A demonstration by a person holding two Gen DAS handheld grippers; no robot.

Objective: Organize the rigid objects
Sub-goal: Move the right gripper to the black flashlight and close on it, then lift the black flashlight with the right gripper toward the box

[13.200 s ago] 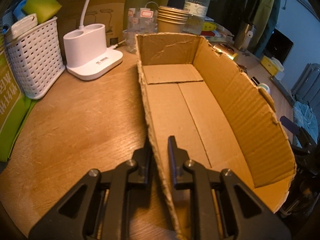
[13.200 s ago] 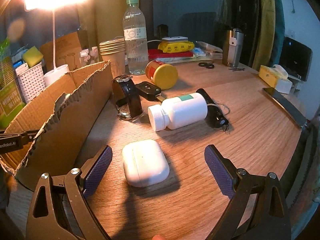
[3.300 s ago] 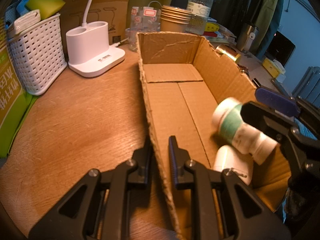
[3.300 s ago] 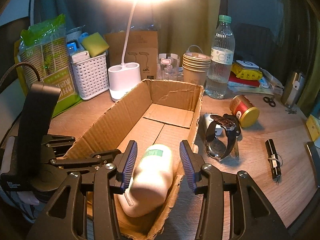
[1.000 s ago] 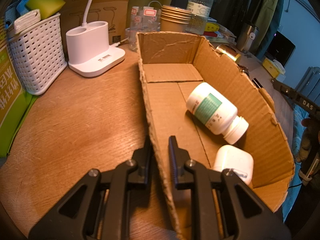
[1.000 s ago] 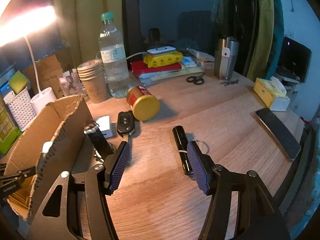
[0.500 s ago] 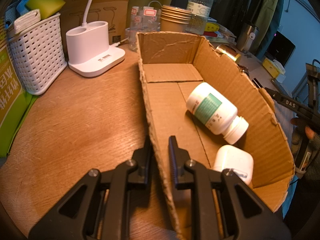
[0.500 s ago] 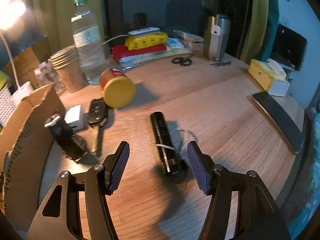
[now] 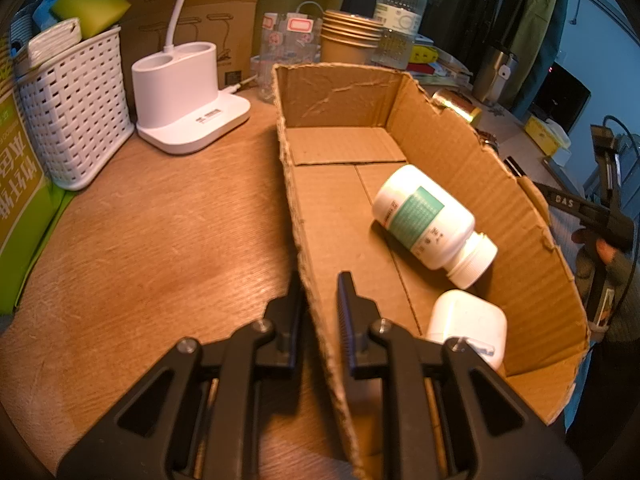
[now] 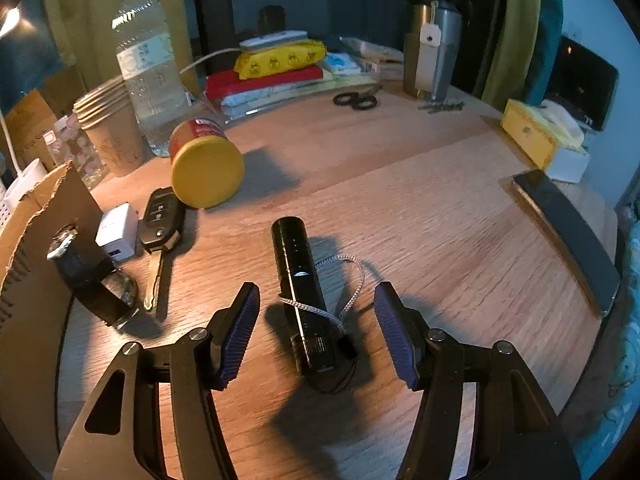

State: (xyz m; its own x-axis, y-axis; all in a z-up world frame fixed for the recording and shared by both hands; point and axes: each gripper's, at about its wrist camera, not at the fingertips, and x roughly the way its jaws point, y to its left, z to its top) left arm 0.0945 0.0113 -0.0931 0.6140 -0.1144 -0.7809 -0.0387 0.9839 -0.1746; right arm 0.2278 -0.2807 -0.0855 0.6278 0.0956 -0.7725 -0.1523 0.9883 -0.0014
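Cardboard box (image 9: 436,148): left gripper (image 9: 320,300) clamped on its near wall; white bottle (image 9: 428,220) and earbud case (image 9: 468,320) inside. Black flashlight (image 10: 300,280) (lying on the table) sits between the wide-open, empty right gripper (image 10: 316,320).

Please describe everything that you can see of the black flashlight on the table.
The black flashlight is a slim, dark cylinder, matte and metal-looking, lying flat on the wooden table. One end points away from the camera; the ribbed near end carries a grey braided cord that crosses the body and loops onto the wood beside it. It lies between the open fingers of the right gripper, which do not touch it. Nothing else touches it.
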